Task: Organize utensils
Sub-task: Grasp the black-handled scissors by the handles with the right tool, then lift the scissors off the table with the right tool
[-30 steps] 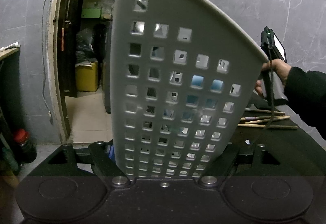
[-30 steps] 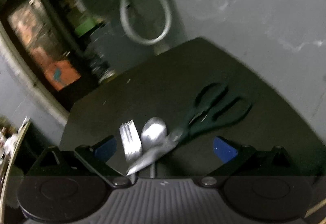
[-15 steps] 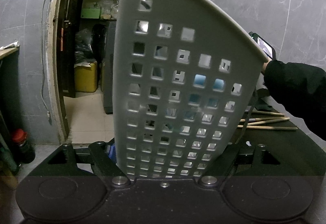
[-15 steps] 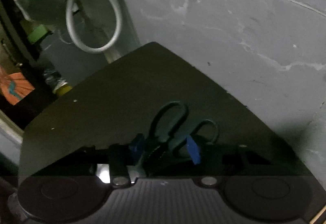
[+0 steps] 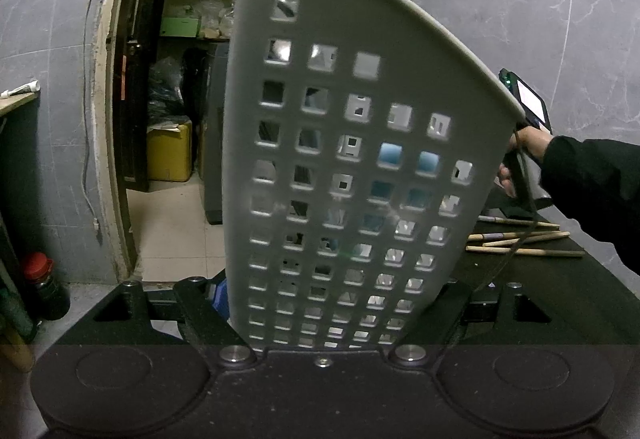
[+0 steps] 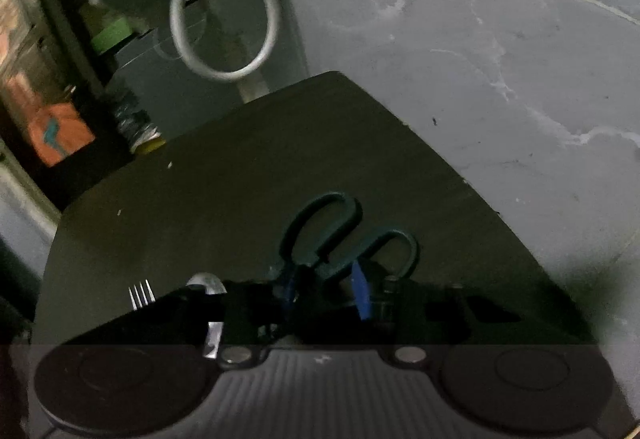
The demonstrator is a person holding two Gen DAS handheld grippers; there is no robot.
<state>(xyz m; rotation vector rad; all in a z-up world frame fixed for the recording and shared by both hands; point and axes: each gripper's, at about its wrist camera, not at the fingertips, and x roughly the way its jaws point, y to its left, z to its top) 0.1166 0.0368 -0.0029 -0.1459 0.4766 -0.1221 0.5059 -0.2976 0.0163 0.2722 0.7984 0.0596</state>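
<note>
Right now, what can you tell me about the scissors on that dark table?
The scissors have two dark green loop handles, plastic by the look, one loop larger than the other. They lie flat on the black table, handles pointing away toward the grey wall. The blades are hidden under the right gripper, whose blue-padded jaws have just been closing around the part below the handles; whether the pads already press on it I cannot tell. A fork and a spoon lie to their left.
</note>
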